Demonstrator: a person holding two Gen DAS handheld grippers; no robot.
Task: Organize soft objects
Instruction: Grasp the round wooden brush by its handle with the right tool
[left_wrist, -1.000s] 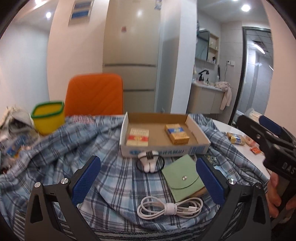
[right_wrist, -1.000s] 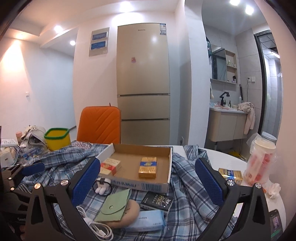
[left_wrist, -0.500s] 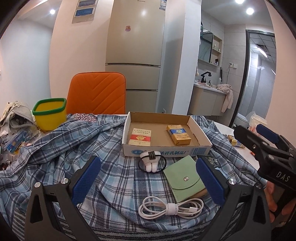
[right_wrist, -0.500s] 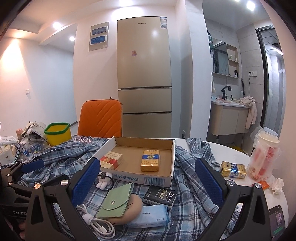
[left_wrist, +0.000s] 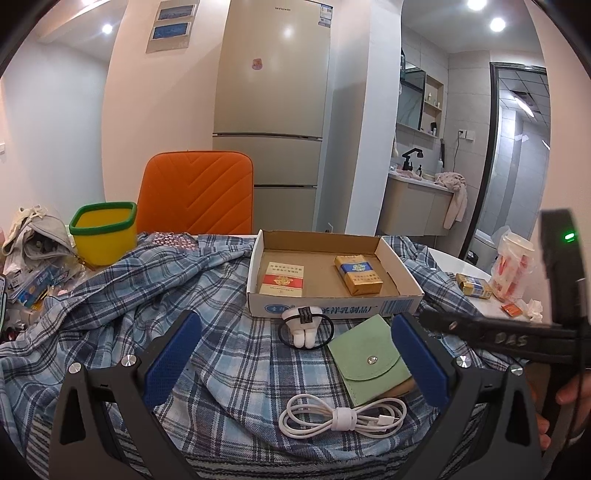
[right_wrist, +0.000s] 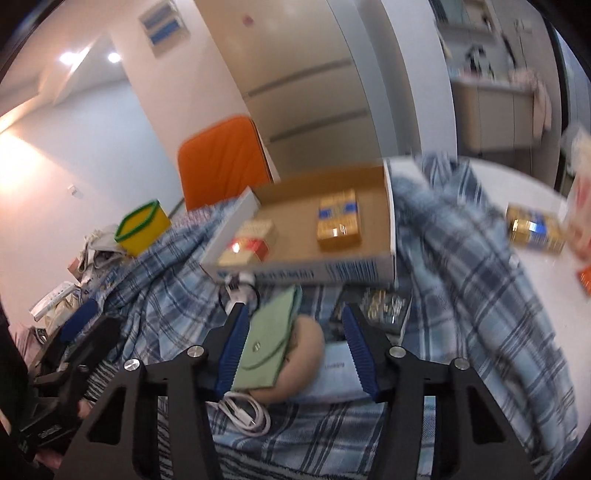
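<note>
A green snap pouch (left_wrist: 365, 358) lies on a tan soft lump (right_wrist: 295, 363) on the plaid cloth (left_wrist: 147, 295), in front of a cardboard tray (left_wrist: 325, 306). A white plush hair tie (left_wrist: 304, 326) and a coiled white cable (left_wrist: 341, 415) lie beside it. My left gripper (left_wrist: 295, 365) is open above the cloth, empty. My right gripper (right_wrist: 293, 350) is open, tilted, with its blue pads either side of the pouch (right_wrist: 267, 343) and lump, not closed on them.
The tray holds two cigarette packs (left_wrist: 282, 278) (left_wrist: 358, 275). A yellow bin (left_wrist: 103, 232), an orange chair (left_wrist: 197, 197) and clutter stand at the left. A third pack (left_wrist: 474, 286) and a bagged cup (left_wrist: 515, 266) sit on the white table at the right. A tissue pack (right_wrist: 334, 373) lies by the lump.
My right gripper has dropped, tilted and moved in over the green pouch, with its jaws narrower than before. My left gripper has stayed nearly still and open.
</note>
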